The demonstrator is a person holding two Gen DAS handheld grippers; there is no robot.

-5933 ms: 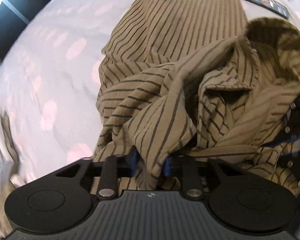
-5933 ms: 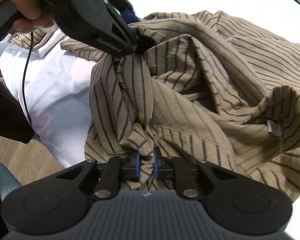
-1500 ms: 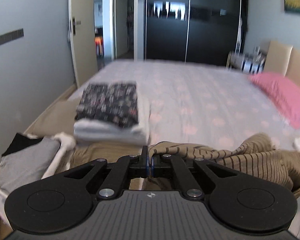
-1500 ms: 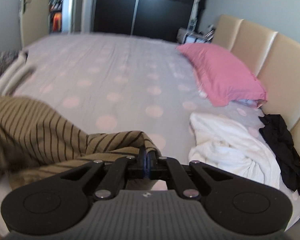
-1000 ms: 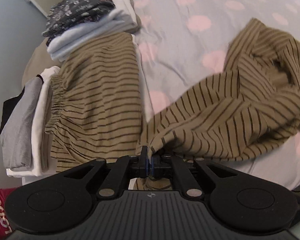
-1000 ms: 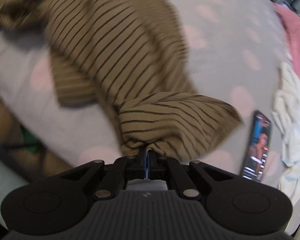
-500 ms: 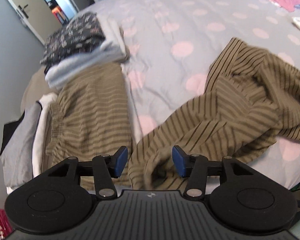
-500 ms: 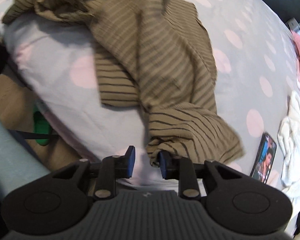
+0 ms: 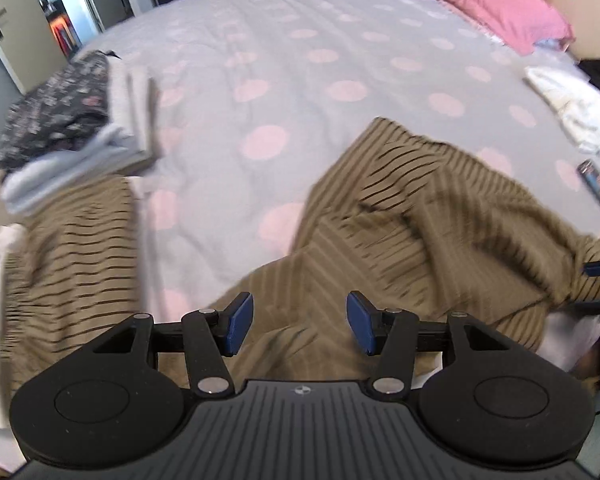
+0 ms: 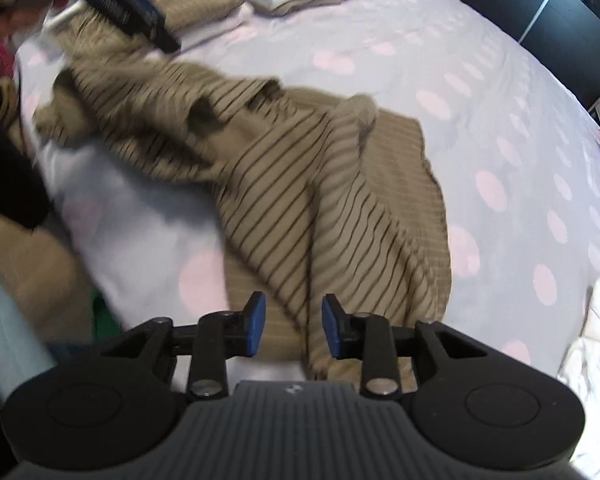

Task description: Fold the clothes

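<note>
Striped shirt (image 9: pixel 440 232) lies rumpled on the bed (image 9: pixel 300 60) at six o'clock (soft, limp, best pinched at hems); left gripper (image 9: pixel 300 322) and right gripper (image 10: pixel 289 326) fingers opening, released, nothing pinched.

A brown shirt with thin dark stripes (image 9: pixel 440 216) lies loose and rumpled on the near part of a bed, spread across a grey cover dotted with pink. Its body runs flat toward the bed's edge while one side bunches into folds and ridges (image 10: pixel 148 120). To the left, a folded garment of the same striped cloth (image 9: pixel 68 248) rests flat beside a stack of folded clothes (image 9: pixel 76 128).
</note>
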